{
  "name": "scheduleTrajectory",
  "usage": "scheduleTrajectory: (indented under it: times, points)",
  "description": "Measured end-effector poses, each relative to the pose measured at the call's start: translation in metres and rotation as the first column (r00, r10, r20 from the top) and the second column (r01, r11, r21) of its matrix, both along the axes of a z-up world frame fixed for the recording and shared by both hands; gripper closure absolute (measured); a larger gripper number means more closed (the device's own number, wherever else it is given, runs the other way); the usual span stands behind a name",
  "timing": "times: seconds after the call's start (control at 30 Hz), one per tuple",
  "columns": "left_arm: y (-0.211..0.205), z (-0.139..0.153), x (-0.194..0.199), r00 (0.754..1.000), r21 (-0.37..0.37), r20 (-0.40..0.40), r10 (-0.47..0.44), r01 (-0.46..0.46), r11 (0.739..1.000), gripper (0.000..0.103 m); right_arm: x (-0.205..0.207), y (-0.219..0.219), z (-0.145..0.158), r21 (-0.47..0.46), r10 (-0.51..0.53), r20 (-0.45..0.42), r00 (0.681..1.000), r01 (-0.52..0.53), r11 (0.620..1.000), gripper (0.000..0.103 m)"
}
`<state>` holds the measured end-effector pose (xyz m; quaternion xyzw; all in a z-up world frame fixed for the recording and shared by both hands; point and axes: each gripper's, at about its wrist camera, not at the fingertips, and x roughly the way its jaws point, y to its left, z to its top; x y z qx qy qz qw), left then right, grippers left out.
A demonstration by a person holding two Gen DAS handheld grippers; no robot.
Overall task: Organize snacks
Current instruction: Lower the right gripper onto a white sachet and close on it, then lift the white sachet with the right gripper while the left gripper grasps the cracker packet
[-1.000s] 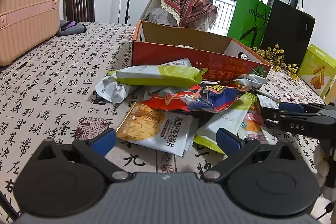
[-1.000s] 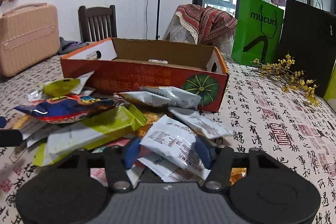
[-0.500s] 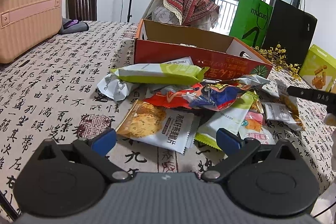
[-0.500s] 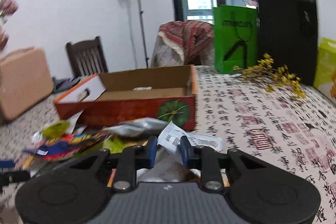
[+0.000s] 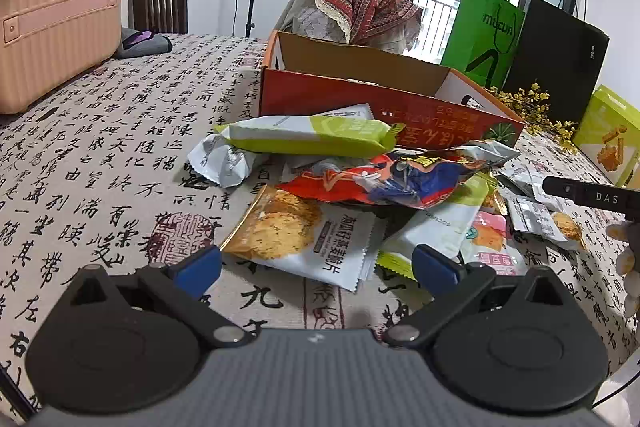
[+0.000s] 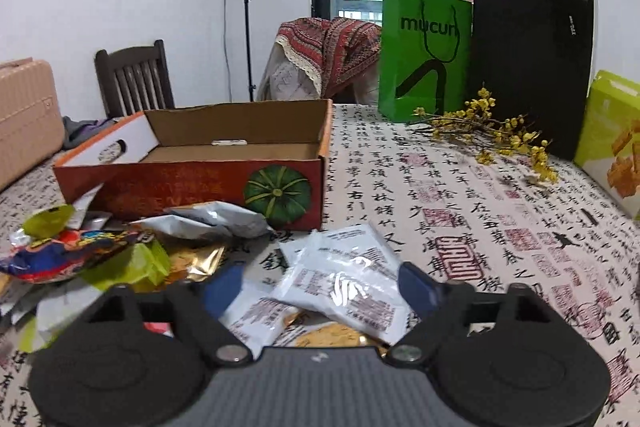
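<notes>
A pile of snack packets lies in front of an open orange-red cardboard box (image 5: pixel 360 99) with a pumpkin picture (image 6: pixel 192 183). In the pile are a green-white bar (image 5: pixel 308 137), a red-blue packet (image 5: pixel 388 179) and a cookie packet (image 5: pixel 304 239). My left gripper (image 5: pixel 316 263) stands open just above the cookie packet's near end. My right gripper (image 6: pixel 320 285) is opening its jaws; white printed packets (image 6: pixel 344 279) lie loose on the cloth between them, untouched by the pads. One of its black fingers (image 5: pixel 592 195) shows at the right edge of the left wrist view.
A pink suitcase (image 5: pixel 56 19) stands at the table's left end with a wooden chair (image 6: pixel 134 79) behind. A green bag (image 6: pixel 424 55), a black bag (image 6: pixel 528 67), yellow flowers (image 6: pixel 492 131) and a green snack box (image 6: pixel 612 143) line the far right.
My right gripper shut on a white packet, drew it to the right out of the pile, then opened; the packet now lies between its jaws. The left gripper stayed still.
</notes>
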<state>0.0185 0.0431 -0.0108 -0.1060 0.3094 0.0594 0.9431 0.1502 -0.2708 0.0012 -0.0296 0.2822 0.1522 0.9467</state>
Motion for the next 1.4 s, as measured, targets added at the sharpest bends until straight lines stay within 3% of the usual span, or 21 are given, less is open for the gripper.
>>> scheduleTrajectory:
  times: [0.2,0.33,0.6,1.0,1.13,1.3,1.4]
  points:
    - [0.0,-0.001,0.0,1.0,-0.007,-0.001,-0.007,0.007,1.0,0.0,0.034,-0.003,-0.01,-0.016,-0.066,-0.103,0.992,0.065,0.998,0.015]
    - [0.002,0.001,-0.001,1.0,-0.004,0.005,0.002,-0.002,1.0,0.0,0.051,-0.007,-0.023,0.025,-0.077,-0.177,0.981,0.083,0.996,0.013]
    - [0.006,0.001,0.002,1.0,-0.001,-0.005,0.02,-0.02,1.0,0.0,0.033,0.004,-0.021,-0.032,-0.028,-0.106,0.994,0.024,0.999,0.035]
    - [0.021,0.008,0.021,0.997,0.091,-0.051,0.065,-0.061,0.994,0.0,0.007,-0.017,-0.001,0.071,-0.039,-0.017,0.999,0.04,0.997,0.036]
    - [0.026,0.005,0.035,0.994,0.089,-0.105,0.038,-0.029,0.996,0.0,0.0,-0.022,0.006,0.094,-0.04,0.006,0.999,0.039,0.995,0.036]
    - [0.013,0.001,0.043,0.993,0.114,-0.117,-0.019,0.032,0.993,0.0,-0.006,-0.024,0.008,0.108,-0.037,0.009,0.999,0.036,0.994,0.036]
    - [0.012,-0.004,0.048,0.991,0.09,-0.135,-0.023,0.035,0.995,0.0,-0.009,-0.023,0.007,0.111,-0.031,0.005,0.999,0.031,0.993,0.036]
